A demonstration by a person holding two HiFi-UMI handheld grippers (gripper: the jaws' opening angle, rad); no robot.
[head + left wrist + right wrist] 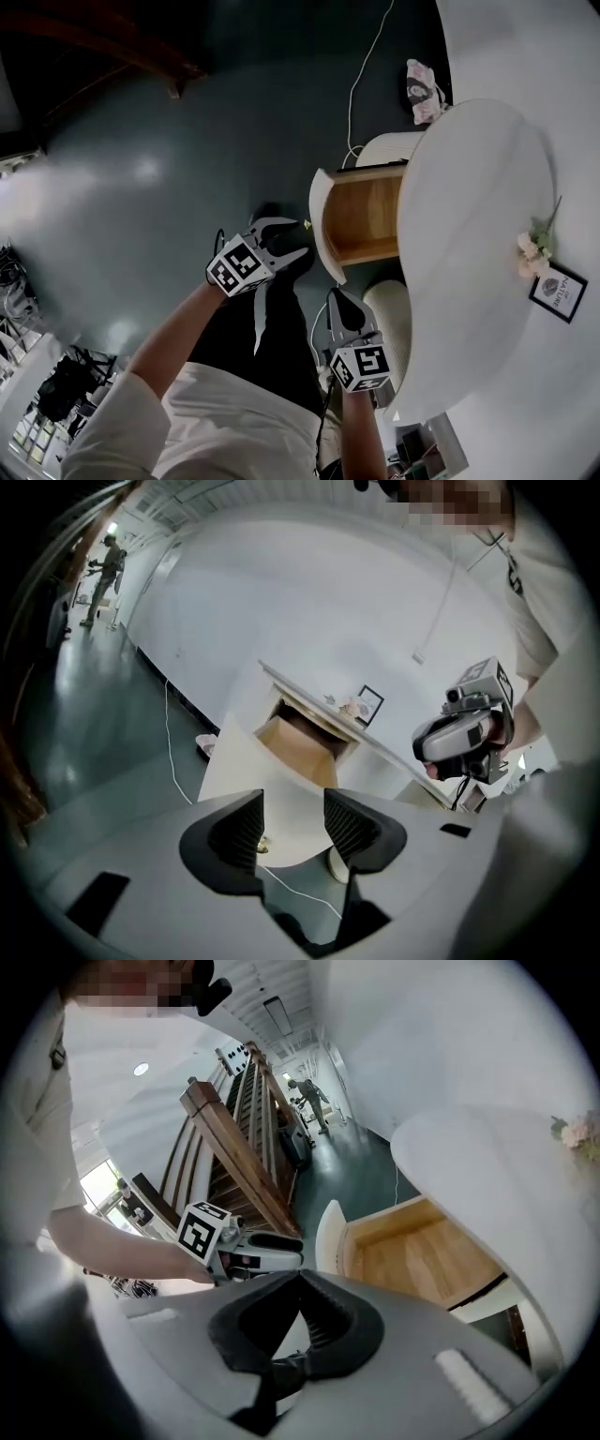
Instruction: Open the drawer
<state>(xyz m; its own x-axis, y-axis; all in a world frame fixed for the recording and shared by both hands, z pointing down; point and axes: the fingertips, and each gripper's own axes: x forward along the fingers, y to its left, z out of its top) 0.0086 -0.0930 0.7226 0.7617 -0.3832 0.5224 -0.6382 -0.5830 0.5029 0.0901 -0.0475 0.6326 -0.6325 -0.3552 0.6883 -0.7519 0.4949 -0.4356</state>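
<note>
The drawer (361, 217) stood pulled well out of the table (487, 216), just ahead of your left gripper (284, 240), whose jaws were wide apart and empty, the knob (307, 223) clear of their tips. Your right gripper (339, 302), jaws together on nothing, hung short of the drawer front. The opening looked done to me, so your next move called only for drawing both tools clear.

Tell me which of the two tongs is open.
The left tongs: their jaws stand apart with nothing between them. The right tongs have their jaw tips pressed together on nothing.
</note>
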